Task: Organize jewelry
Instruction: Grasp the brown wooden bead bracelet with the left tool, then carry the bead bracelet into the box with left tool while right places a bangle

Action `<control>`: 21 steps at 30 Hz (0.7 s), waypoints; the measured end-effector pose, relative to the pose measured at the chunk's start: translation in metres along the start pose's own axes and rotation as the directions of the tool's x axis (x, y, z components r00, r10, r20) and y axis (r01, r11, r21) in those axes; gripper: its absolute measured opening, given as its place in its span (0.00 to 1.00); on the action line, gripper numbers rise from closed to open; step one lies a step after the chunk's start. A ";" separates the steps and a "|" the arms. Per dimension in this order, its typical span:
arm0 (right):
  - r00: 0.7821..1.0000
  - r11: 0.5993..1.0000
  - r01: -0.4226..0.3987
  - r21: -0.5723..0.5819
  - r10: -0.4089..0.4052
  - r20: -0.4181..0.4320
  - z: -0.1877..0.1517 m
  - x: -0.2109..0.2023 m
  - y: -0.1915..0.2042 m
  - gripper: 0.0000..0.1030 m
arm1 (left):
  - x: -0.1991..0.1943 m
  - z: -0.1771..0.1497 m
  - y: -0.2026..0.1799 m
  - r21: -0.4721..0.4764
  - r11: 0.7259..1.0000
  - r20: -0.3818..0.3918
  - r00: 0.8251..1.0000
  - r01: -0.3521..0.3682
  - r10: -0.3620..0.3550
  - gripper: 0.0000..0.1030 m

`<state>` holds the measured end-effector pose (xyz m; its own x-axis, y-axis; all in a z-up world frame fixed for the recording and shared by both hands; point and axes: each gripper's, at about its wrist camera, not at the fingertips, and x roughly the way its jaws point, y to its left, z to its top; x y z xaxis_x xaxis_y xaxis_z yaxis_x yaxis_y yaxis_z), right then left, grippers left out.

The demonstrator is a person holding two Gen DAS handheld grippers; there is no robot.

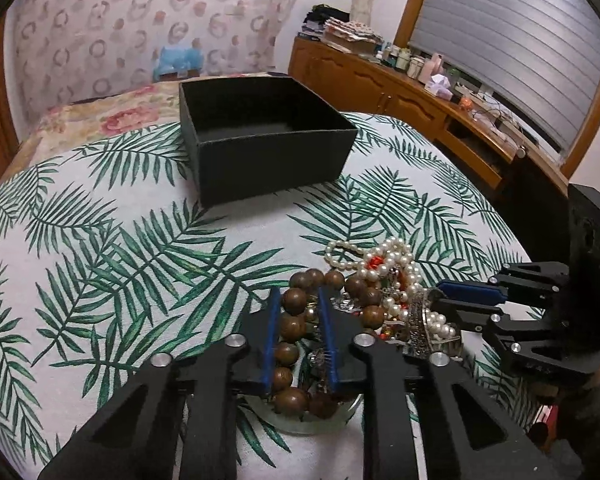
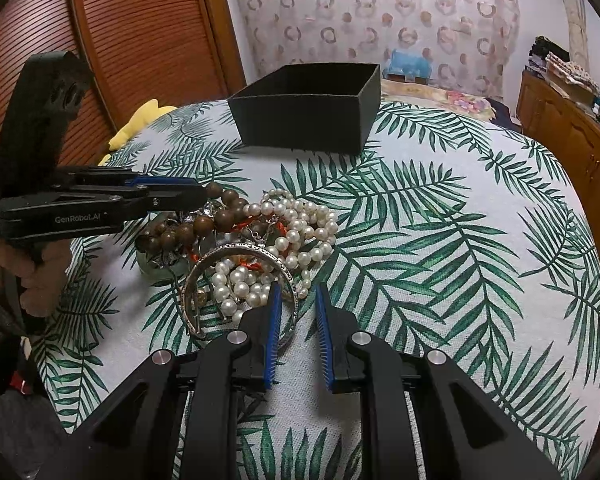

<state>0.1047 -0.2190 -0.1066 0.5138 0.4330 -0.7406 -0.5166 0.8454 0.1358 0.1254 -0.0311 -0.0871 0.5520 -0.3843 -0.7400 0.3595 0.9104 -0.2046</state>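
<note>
A jewelry heap lies on the palm-print tablecloth (image 1: 100, 240): a brown wooden bead bracelet (image 1: 290, 324), white pearl strands (image 1: 384, 260) and a silver bangle (image 2: 240, 254). My left gripper (image 1: 300, 296) straddles a strand of the wooden beads with its blue pads on either side, jaws narrowly apart. It shows from the side in the right wrist view (image 2: 196, 190). My right gripper (image 2: 298, 292) is open, its left finger over the bangle's rim; it also shows in the left wrist view (image 1: 444, 292). The empty black box (image 1: 268, 136) stands beyond the heap.
A small glass dish (image 1: 312, 420) sits under part of the heap. A wooden dresser (image 1: 420, 96) with clutter runs along the right. A yellow plush (image 2: 140, 124) lies at the table's left edge. A slatted wooden door (image 2: 120, 40) is behind it.
</note>
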 end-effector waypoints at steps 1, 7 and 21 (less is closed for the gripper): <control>1.000 1.000 0.000 0.000 0.000 0.000 0.000 0.000 0.000 0.18 | -0.001 0.000 0.000 0.002 1.000 0.004 1.000 -0.007 0.007 0.12; 1.000 1.000 0.003 -0.003 -0.003 0.000 0.000 0.000 0.000 0.18 | -0.013 0.001 0.002 -0.012 1.000 0.038 0.999 -0.029 0.029 0.12; 0.999 0.999 0.029 -0.044 -0.027 0.046 0.007 -0.020 0.002 0.06 | -0.081 0.009 -0.027 0.039 0.998 0.197 0.980 -0.042 0.033 0.12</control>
<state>0.0978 -0.2235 -0.0874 0.5586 0.4241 -0.7128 -0.5311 0.8430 0.0853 0.0777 -0.0257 -0.0156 0.7011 -0.3764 -0.6056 0.3652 0.9190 -0.1484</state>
